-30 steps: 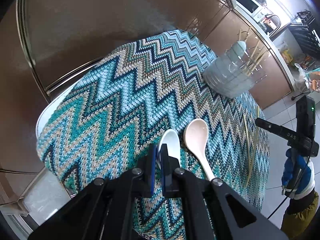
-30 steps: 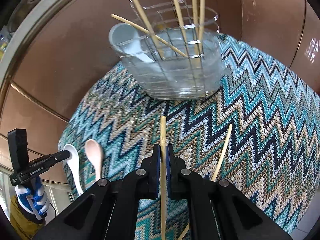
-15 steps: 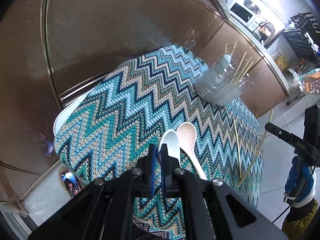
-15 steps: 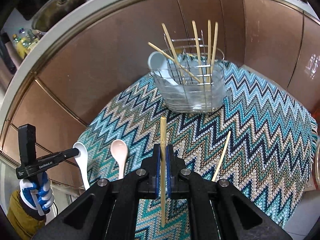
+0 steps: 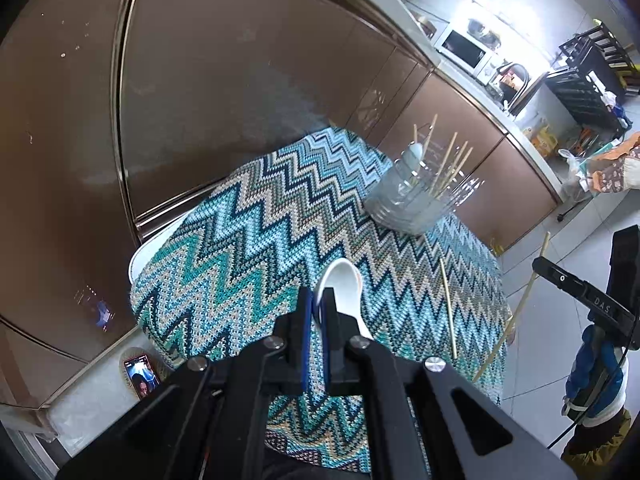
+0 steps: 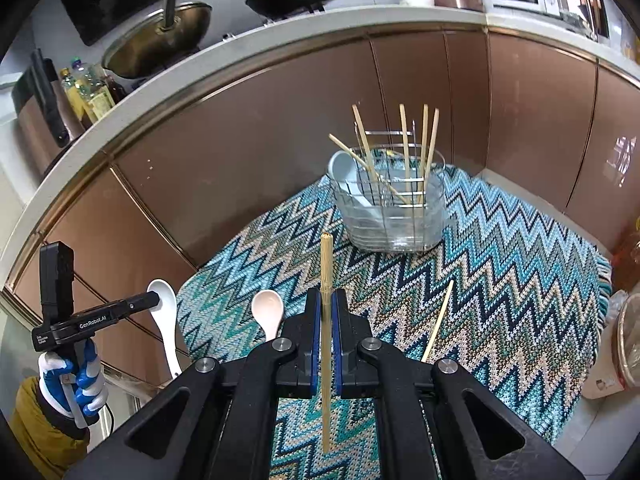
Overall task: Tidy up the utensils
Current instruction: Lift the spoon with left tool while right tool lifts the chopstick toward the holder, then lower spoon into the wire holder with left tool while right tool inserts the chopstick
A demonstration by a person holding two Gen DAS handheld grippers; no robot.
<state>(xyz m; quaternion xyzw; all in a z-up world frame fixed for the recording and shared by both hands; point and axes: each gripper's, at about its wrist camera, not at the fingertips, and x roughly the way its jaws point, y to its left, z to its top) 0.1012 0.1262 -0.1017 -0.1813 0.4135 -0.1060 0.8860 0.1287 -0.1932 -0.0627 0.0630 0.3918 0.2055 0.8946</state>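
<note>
White spoon [image 5: 344, 292] handle hidden behind left hand-held gripper [image 5: 316, 312].

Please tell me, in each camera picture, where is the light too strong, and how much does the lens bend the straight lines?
Left wrist view: the window light washes out the area around the microwave, and the cabinet doors bow strongly. Right wrist view: lighting is even, the counter edge curves like an arc, the held chopstick stays sharp, and the clear holder shows small reflections.

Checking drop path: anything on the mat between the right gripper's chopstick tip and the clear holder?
Right wrist view: only bare zigzag mat between the held chopstick and the holder.
</note>
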